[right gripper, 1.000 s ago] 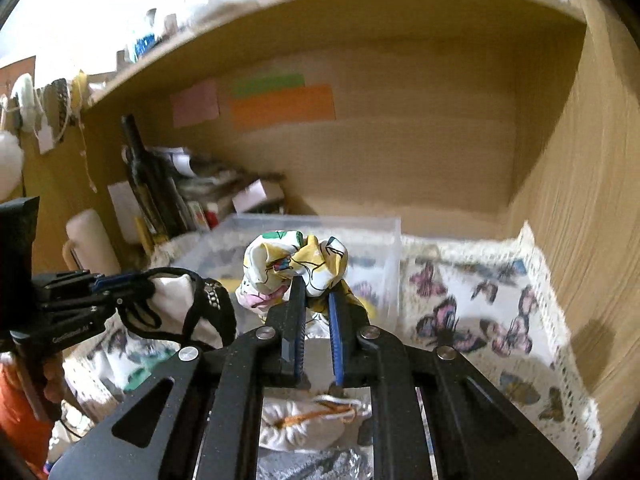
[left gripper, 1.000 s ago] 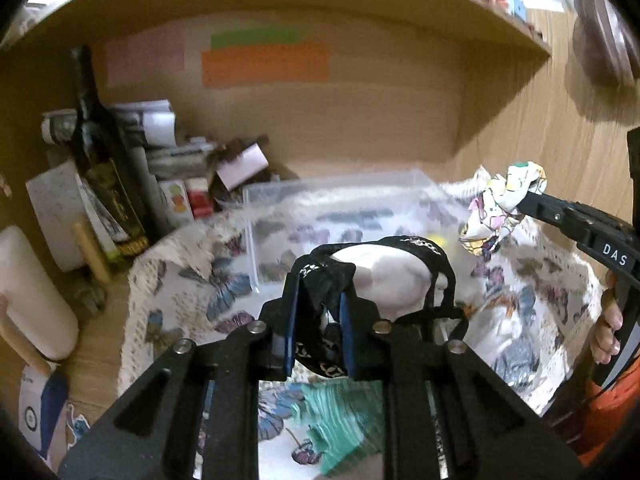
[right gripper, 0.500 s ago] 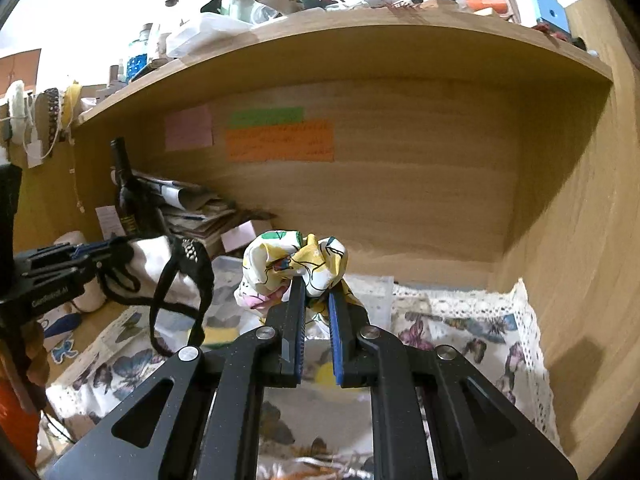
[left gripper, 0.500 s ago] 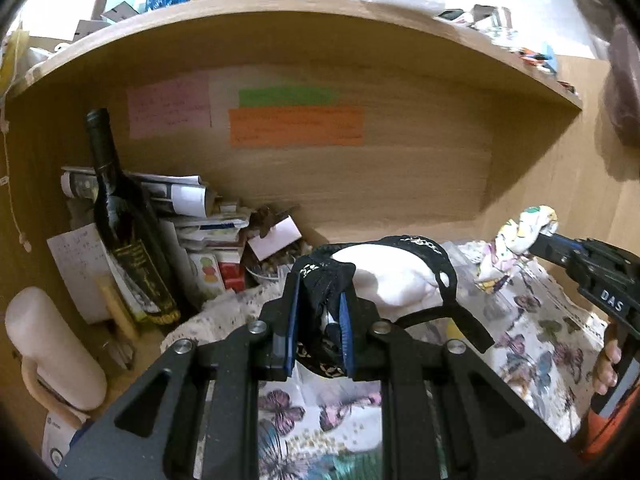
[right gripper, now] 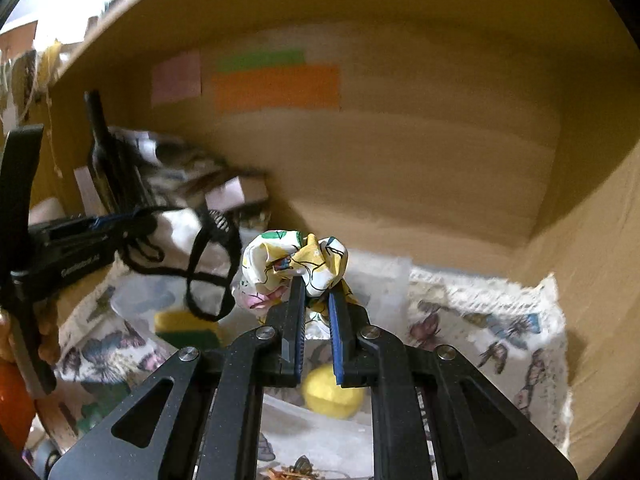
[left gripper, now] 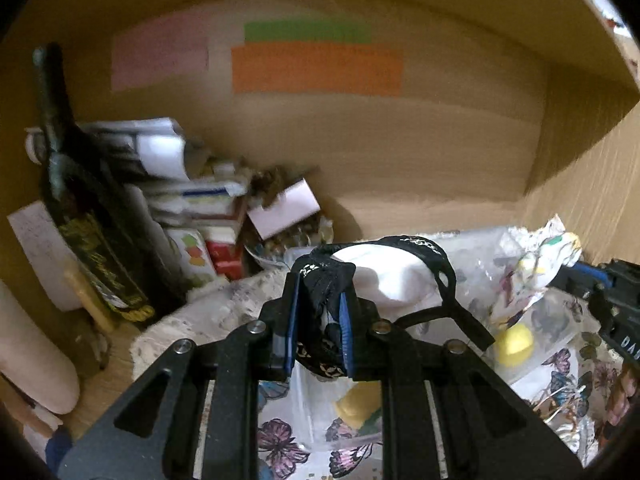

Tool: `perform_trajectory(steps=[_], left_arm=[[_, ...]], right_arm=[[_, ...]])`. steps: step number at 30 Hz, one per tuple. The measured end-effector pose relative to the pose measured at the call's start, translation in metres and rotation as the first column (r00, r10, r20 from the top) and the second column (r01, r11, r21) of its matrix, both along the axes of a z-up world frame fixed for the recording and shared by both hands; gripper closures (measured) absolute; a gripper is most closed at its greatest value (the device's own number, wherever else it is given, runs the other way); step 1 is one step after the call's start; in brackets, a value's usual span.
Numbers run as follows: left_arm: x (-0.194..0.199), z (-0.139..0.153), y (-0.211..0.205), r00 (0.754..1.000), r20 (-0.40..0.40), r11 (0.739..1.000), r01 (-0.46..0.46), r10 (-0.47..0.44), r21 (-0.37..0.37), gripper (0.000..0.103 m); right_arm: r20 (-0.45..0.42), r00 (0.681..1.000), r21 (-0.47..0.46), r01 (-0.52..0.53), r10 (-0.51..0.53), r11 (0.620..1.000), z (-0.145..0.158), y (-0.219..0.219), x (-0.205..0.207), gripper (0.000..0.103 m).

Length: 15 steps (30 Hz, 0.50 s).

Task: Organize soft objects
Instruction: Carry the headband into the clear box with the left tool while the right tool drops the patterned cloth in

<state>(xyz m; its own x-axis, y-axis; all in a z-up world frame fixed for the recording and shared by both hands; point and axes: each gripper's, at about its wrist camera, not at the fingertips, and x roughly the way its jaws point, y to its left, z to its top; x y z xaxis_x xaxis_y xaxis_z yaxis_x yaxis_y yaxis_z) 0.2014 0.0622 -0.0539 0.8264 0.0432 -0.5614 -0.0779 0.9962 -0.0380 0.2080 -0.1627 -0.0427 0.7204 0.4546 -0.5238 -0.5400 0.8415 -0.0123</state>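
Observation:
My left gripper is shut on a white sleep mask with black lace straps and holds it in the air over a clear plastic box. It also shows in the right wrist view. My right gripper is shut on a crumpled floral cloth, yellow and white, held above the same clear box. The cloth also shows at the right of the left wrist view. A yellow ball and a yellow and green sponge lie in the box below.
A butterfly-print cloth with a lace edge covers the shelf floor. A dark wine bottle, stacked papers and small boxes crowd the back left. Coloured paper notes are stuck on the wooden back wall. A wooden side wall stands at the right.
Both grippers have tilted down and moved forward, so the clear box with the yellow ball and sponge is back in view below them. Both still hold their items.

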Motion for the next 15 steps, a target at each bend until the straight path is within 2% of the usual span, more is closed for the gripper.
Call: perform_trajectory(steps=[5, 13, 15], left_arm=[[0.013, -0.019, -0.010, 0.997, -0.059, 0.999, 0.045, -0.045, 0.004, 0.085], [0.018, -0.033, -0.021, 0.992, -0.107, 0.997, 0.070, -0.067, 0.029, 0.080], [0.016, -0.031, -0.021, 0.993, -0.100, 0.998, 0.061, -0.058, 0.029, 0.079]], right_arm=[[-0.076, 0.997, -0.052, -0.026, 0.022, 0.998, -0.026, 0.011, 0.013, 0.093], [-0.150, 0.987, -0.110, -0.070, 0.053, 0.991, -0.044, 0.024, 0.022, 0.092], [-0.158, 0.986, -0.114, -0.074, 0.056, 0.991, -0.045, 0.025, 0.022, 0.087]])
